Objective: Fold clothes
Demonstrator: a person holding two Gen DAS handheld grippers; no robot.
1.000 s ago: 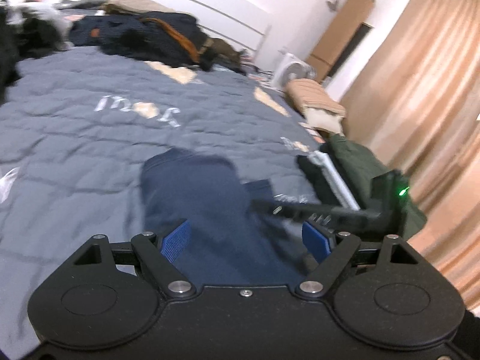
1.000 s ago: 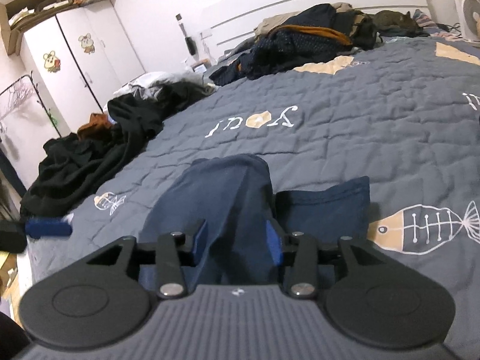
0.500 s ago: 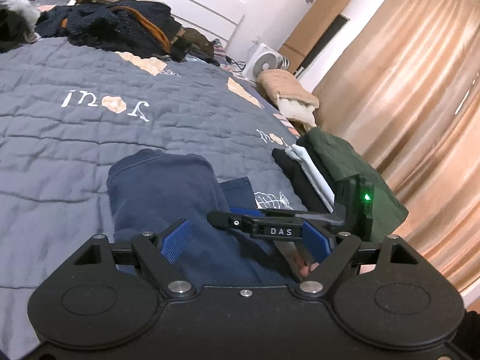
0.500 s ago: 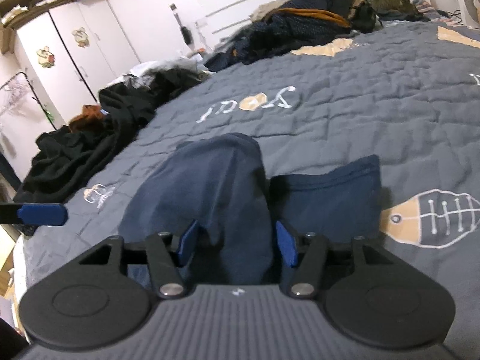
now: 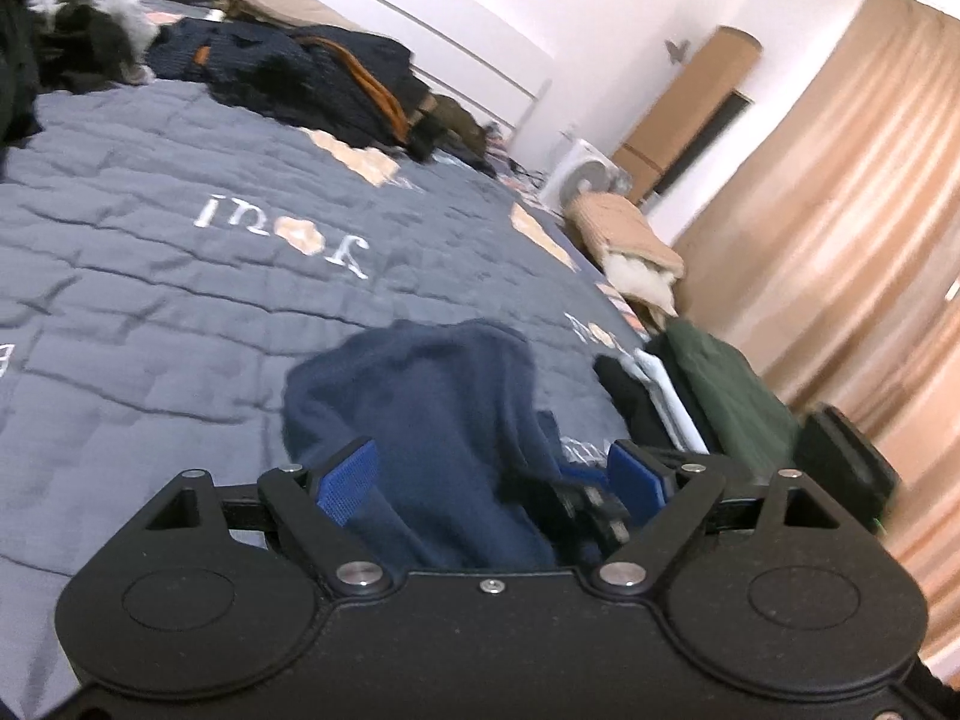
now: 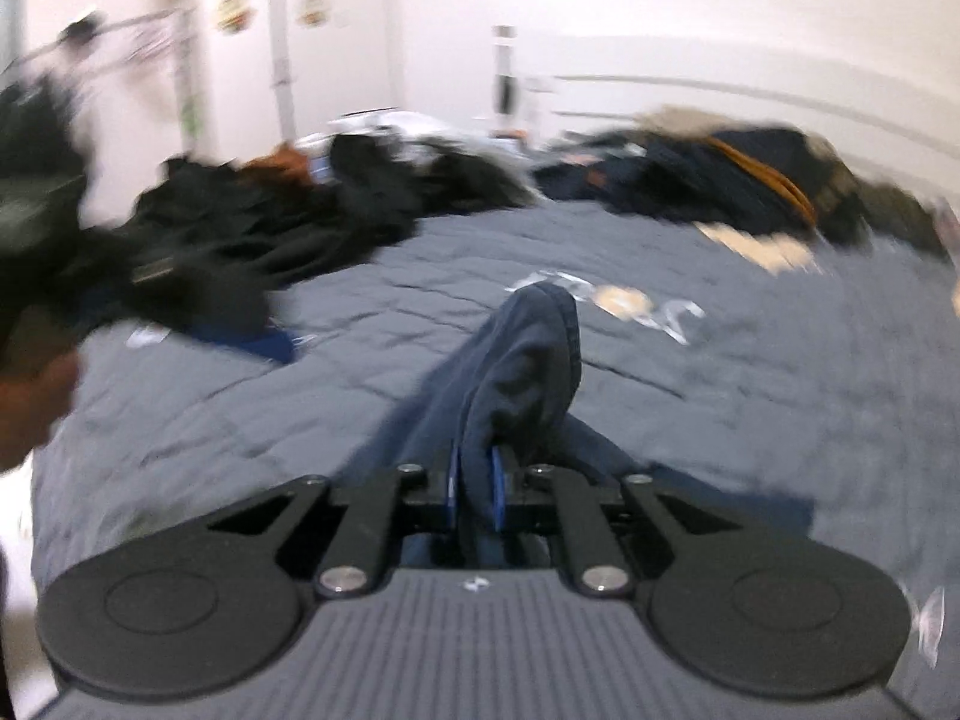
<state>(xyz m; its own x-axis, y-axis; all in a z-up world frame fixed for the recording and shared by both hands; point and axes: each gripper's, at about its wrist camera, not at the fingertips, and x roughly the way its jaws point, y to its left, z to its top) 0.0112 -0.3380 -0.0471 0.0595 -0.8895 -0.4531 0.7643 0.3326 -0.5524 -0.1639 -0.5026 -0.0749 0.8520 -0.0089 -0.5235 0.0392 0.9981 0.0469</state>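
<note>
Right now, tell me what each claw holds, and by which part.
Right claw: shut on a bunched fold of the navy blue cotton garment. Left claw: open, holding nothing.

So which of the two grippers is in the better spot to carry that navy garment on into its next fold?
The right gripper, probably: its blue pads are already pinched shut on the navy garment. The left gripper is wide open, the cloth merely lying between its fingers, so it would have to close first.
</note>
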